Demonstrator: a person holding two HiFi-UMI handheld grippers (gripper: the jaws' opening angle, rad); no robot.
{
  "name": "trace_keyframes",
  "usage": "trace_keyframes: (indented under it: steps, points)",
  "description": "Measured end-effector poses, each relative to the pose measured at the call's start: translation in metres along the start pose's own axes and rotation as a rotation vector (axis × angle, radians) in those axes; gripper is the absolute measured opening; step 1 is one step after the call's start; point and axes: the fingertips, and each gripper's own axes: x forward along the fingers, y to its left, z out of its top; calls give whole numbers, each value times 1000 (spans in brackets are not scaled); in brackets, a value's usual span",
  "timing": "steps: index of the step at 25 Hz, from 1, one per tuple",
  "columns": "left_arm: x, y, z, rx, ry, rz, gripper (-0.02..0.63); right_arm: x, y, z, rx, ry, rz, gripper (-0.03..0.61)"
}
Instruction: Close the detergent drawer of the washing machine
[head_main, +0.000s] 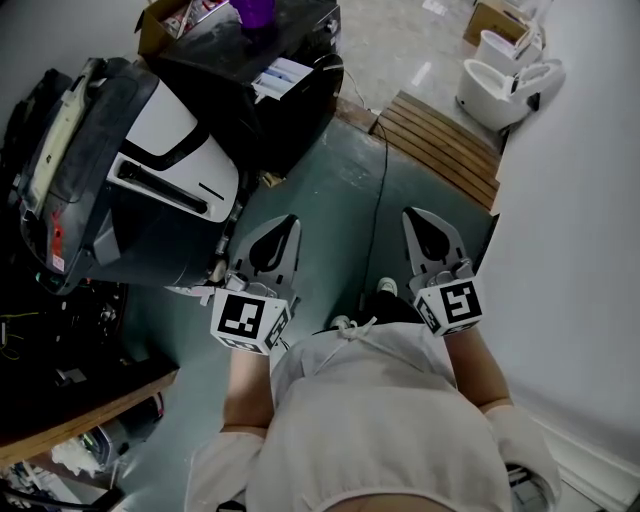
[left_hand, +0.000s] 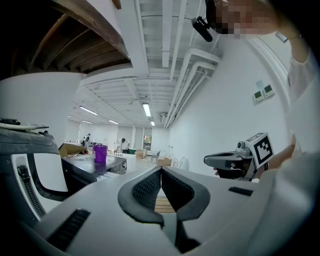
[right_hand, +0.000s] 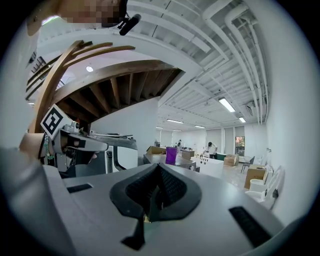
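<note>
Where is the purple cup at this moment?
The purple cup stands at the top edge of the head view, left of centre, on a black machine just beyond the washing machine.

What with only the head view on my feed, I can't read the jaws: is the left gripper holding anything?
Observer: No. The left gripper view shows the left gripper with its jaws closed together and nothing between them.
Operator: And the right one?
Observer: The right gripper is shut as well, and empty.
Operator: Is anyone ahead of us?
Observer: Only far off. In the right gripper view a person stands across the room, beyond the purple cup.
</note>
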Motion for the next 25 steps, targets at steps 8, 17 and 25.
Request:
trace_keyframes:
  steps: [8,17,25]
  points:
    - [63,23,-8,-6,24,88,19,64,-50,-16,-17,13,99,3]
    - [204,49,17,-4,34,230,18,179,-164,-8,-77,2,264,3]
    - [315,68,8,-44,58,344,18,263,-264,-25,-80,44,374,3]
